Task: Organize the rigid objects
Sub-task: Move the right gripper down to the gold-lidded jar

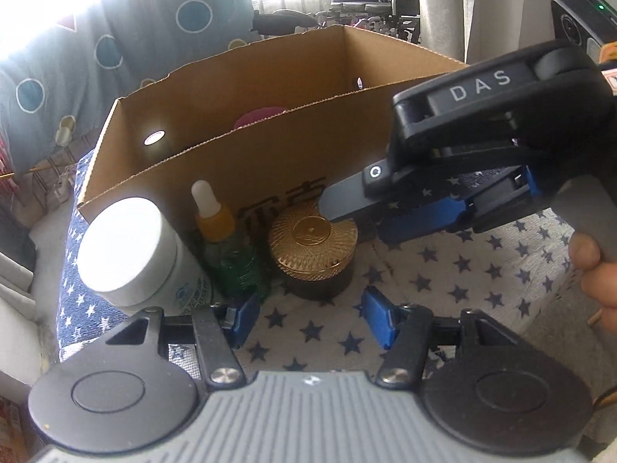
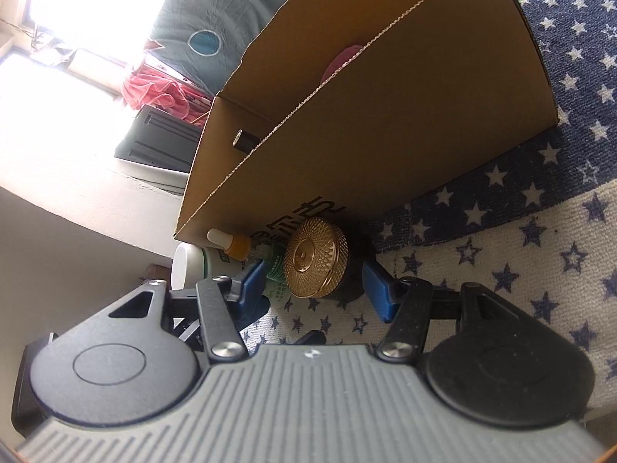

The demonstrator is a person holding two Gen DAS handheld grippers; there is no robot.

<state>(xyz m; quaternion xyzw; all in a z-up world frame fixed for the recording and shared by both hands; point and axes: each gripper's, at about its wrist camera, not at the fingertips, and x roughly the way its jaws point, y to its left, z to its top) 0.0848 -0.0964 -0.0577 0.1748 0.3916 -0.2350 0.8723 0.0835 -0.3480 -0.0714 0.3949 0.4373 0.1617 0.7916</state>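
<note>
I see three items in a row on the star cloth (image 1: 443,277) in front of the cardboard box (image 1: 270,154): white-lid jar (image 1: 131,250) leftmost, dropper bottle (image 1: 223,243) in the middle, gold-lid jar (image 1: 312,250) rightmost. My right gripper (image 1: 393,216) sits right of that jar, one finger over the lid; my left gripper (image 1: 308,320) sits in front. Inside the box, a round item (image 1: 258,117) lies behind the front wall.

Strong daylight pours in behind the cardboard box (image 1: 246,142), blowing the window (image 2: 73,11) out to pure white in both views. Glare flares off the white jar lid (image 1: 119,247), and the gold-lidded jar (image 2: 314,256) throws a dark shadow against the box. Fisheye bending curves everything near the frame edges; close foreground parts look soft.
</note>
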